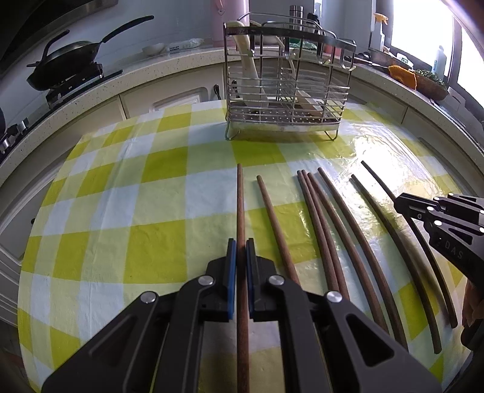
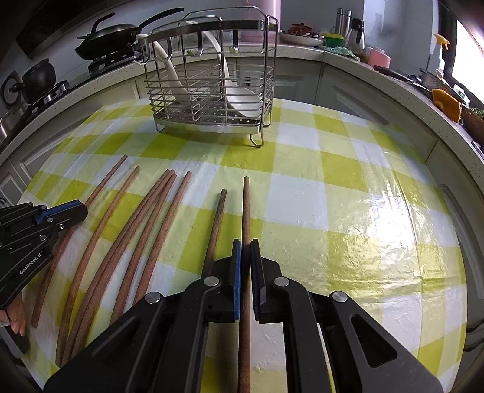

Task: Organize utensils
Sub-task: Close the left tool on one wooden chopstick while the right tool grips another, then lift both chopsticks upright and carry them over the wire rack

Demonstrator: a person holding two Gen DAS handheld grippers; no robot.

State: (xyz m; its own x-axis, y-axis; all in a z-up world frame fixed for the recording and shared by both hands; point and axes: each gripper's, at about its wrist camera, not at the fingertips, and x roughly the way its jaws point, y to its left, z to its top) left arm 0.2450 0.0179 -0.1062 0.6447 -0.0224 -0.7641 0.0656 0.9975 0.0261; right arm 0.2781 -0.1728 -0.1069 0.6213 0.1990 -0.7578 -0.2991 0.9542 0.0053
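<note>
Several brown wooden chopsticks [image 1: 329,223] lie side by side on the yellow-checked tablecloth [image 1: 121,211]. My left gripper [image 1: 241,245] is shut on the leftmost chopstick [image 1: 240,199]. My right gripper [image 2: 245,245] is shut on the rightmost chopstick [image 2: 246,208]; it also shows at the right edge of the left wrist view [image 1: 399,203]. The left gripper shows at the left edge of the right wrist view [image 2: 83,209]. A wire utensil rack [image 1: 287,84] stands at the table's far side and holds white spoons [image 1: 251,75]. It also shows in the right wrist view [image 2: 211,81].
A counter curves behind the table with a stove and black frying pan [image 1: 66,60] at the left. Bottles, a thermos [image 1: 295,15] and an orange cloth [image 1: 402,75] sit at the back right by the window. Cabinet doors run below the counter.
</note>
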